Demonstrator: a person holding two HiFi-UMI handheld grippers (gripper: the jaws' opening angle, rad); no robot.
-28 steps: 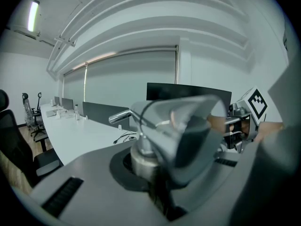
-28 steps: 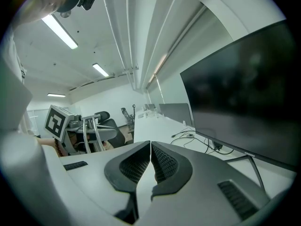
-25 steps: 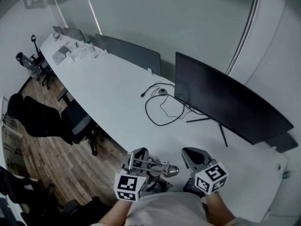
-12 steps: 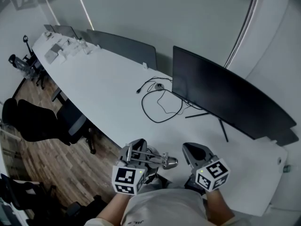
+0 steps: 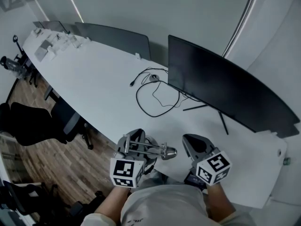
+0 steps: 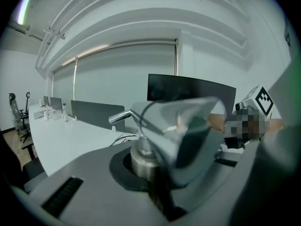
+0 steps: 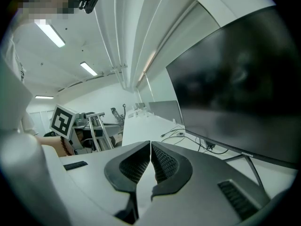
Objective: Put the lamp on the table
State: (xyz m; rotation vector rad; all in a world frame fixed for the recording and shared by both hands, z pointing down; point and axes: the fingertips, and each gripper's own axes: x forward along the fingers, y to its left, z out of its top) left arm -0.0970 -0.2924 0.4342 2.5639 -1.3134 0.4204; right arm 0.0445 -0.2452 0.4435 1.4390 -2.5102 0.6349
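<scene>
A silver metal desk lamp (image 5: 156, 150) with thin arm rods is held low in front of me, at the near edge of the long white table (image 5: 94, 74). My left gripper (image 5: 135, 140) is shut on the lamp. In the left gripper view the lamp's shade (image 6: 188, 131) and a metal cylinder (image 6: 141, 157) fill the space above the left gripper (image 6: 155, 182). My right gripper (image 5: 194, 146) is to the lamp's right, shut and empty. Its pads (image 7: 162, 161) touch in the right gripper view, where the lamp's rods (image 7: 96, 131) show at the left.
A wide black monitor (image 5: 225, 95) stands on the table's right part, with a looped black cable (image 5: 157, 95) lying to its left. Grey divider panels (image 5: 113, 34) line the far edge. Black office chairs (image 5: 33, 126) stand on the wood floor at the left.
The table and monitor have slid left and nearer in the head view. Both grippers sit slightly higher, now by the table's near edge, and the left one still holds the lamp.
</scene>
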